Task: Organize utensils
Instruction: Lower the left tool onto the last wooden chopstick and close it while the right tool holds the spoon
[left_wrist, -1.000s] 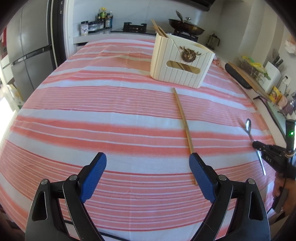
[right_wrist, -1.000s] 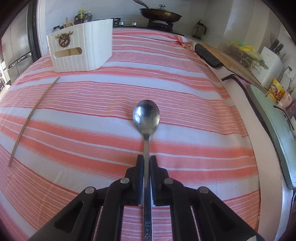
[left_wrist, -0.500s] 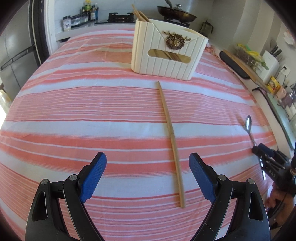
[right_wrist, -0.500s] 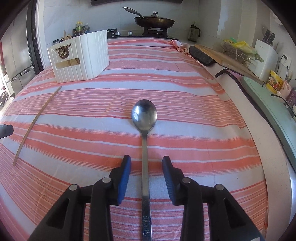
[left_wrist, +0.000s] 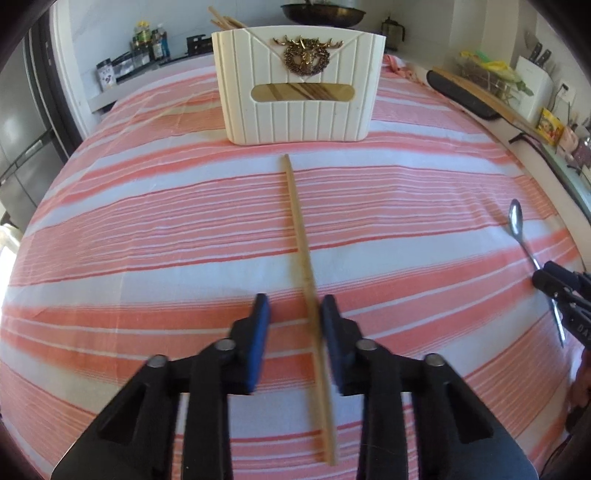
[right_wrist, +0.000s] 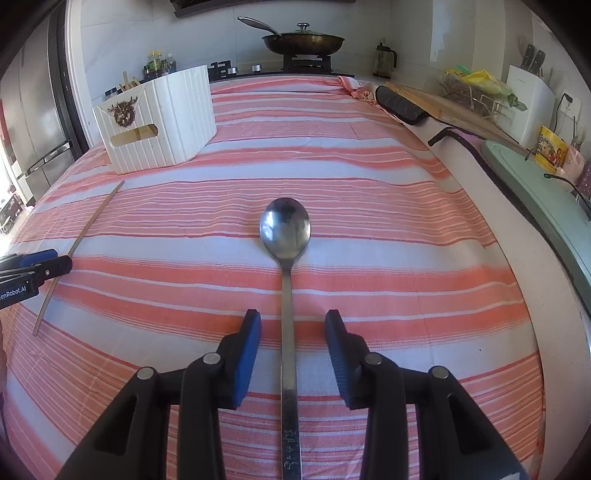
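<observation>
A long wooden chopstick (left_wrist: 303, 240) lies on the striped tablecloth (left_wrist: 147, 229), pointing toward the white ribbed utensil holder (left_wrist: 299, 110). My left gripper (left_wrist: 293, 314) straddles the chopstick's near part. Its jaws are closing, the right pad is almost on the stick, and a gap shows on the left. A metal spoon (right_wrist: 286, 229) lies bowl-away between the pads of my right gripper (right_wrist: 293, 325), which stands open without touching the handle. From the right wrist, the chopstick (right_wrist: 85, 236), the left gripper (right_wrist: 44, 264) and the holder (right_wrist: 162, 122) show at the left.
More chopsticks (left_wrist: 221, 20) stick out of the holder. A lidded pan (right_wrist: 303, 40) sits on the stove behind the table. A counter with a cutting board (right_wrist: 443, 107) and a knife block (right_wrist: 528, 99) runs along the right. A fridge (right_wrist: 33, 110) stands at the left.
My left gripper moved forward over the chopstick and its wide jaws came most of the way together around it. My right gripper let go of the spoon handle and opened.
</observation>
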